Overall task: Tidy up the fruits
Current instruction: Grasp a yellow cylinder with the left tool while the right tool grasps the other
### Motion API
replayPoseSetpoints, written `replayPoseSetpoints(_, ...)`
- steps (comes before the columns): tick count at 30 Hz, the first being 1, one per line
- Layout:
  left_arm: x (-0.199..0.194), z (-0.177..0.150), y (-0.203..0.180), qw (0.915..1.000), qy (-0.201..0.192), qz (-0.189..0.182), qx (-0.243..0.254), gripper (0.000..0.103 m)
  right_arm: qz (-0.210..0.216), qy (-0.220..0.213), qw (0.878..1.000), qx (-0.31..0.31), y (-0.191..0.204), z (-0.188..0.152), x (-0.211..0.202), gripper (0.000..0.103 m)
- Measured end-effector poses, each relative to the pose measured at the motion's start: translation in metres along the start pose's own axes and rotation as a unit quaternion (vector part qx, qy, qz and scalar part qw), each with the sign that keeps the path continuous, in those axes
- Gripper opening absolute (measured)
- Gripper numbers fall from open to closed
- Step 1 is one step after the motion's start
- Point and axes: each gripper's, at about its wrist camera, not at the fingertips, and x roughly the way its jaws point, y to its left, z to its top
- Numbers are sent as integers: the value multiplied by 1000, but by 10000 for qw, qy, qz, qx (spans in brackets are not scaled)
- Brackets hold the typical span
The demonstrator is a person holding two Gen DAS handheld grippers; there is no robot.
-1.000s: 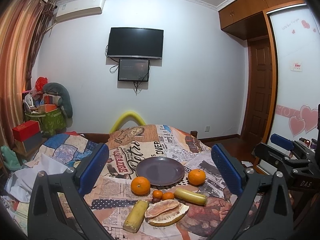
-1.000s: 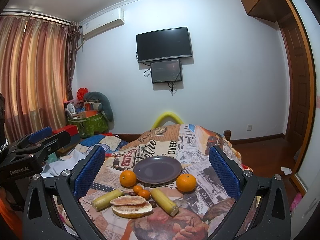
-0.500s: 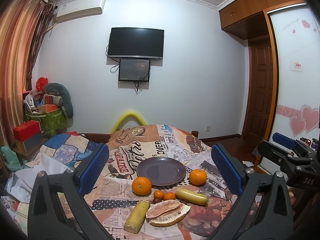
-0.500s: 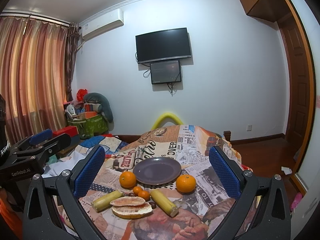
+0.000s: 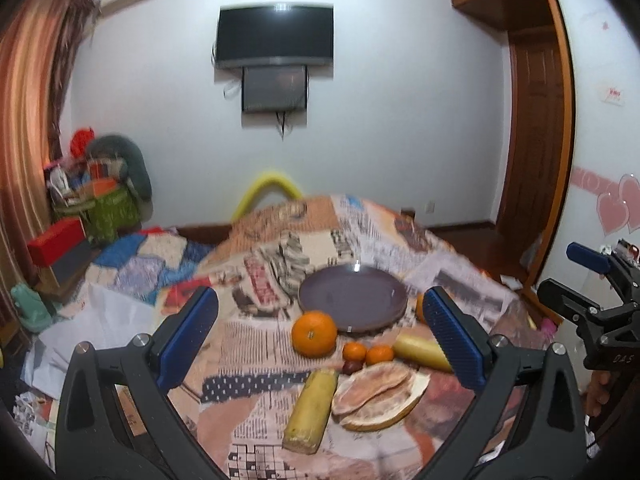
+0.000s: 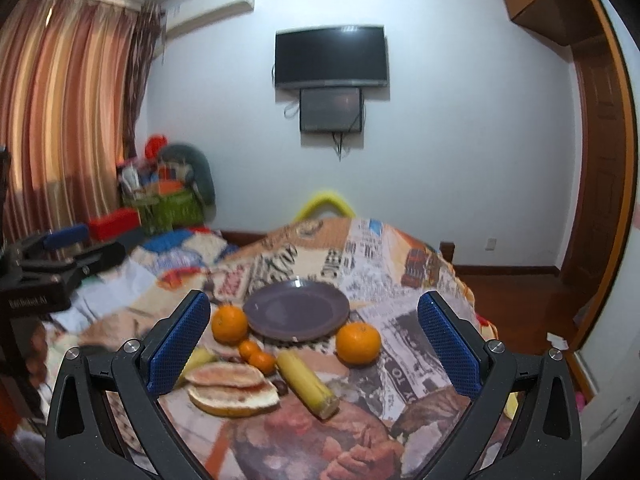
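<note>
A: Left wrist view: left gripper (image 5: 320, 338) spread wide, nothing between the pads (image 5: 188, 336). Below it, on the cloth (image 5: 260, 408), lie the fruits: big orange (image 5: 314, 333) just beside the near-left rim of the empty plate (image 5: 352, 300), two small oranges (image 5: 367, 353) side by side, a dark fruit (image 5: 350, 367) next to them, a yellow stick (image 5: 311, 416), two pomelo pieces (image 5: 378, 392) stacked.

B: Right wrist view: right gripper (image 6: 314, 344) also spread wide, holding nothing. It shows a second orange (image 6: 358, 342) whole, at the plate's (image 6: 296, 312) near-right rim. The second yellow stick (image 6: 307, 383) is seen full length, angled toward the camera.

A: In the left view that orange (image 5: 419, 307) is only a sliver behind the right pad, and that stick (image 5: 420, 353) is partly covered by it.

B: Conversely, here the left pad (image 6: 178, 348) hides most of the first stick (image 6: 198, 358). Pomelo pieces (image 6: 230, 386) sit clear.

A: Each view catches the other gripper at its edge: right one at the right (image 5: 592, 300), with fingers (image 5: 598, 396) on its handle.

B: Left one (image 6: 56, 260) at the left here, blurred. Both frames are soft; cloth print is unreadable. Dark fruit (image 6: 281, 388) is too small to identify.
</note>
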Motion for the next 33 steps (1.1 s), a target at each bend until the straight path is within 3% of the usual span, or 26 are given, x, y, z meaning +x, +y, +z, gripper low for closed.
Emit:
replayPoseSetpoints(3,21,-14,9,9993,384,-42,-30,100,-31,248,9996,-135,1,-12,17,103)
replayPoseSetpoints(7,51,-35,18,9958,919,1,-19,85,127,651,9977,-114,-2,-26,39,103)
replayPoseSetpoints(12,87,-61,32,9881,1531,-52,-139,73,-39,1011,9946,-236,-5,-40,62,103)
replayPoseSetpoints(20,116,-89,37,9759,2167,-195,-152,71,333,1709,9846,-127,-14,-63,95,103)
replayPoseSetpoints(22,121,-94,34,9723,2308,-344,-129,64,423,1847,9819,-76,-16,-68,103,101)
replayPoseSetpoints(26,129,-101,28,9666,2518,-485,4,60,603,2124,9753,11,-22,-77,119,87)
replayPoseSetpoints(33,136,-103,30,9643,2563,-649,-146,60,1030,2475,9634,17,-24,-88,134,59)
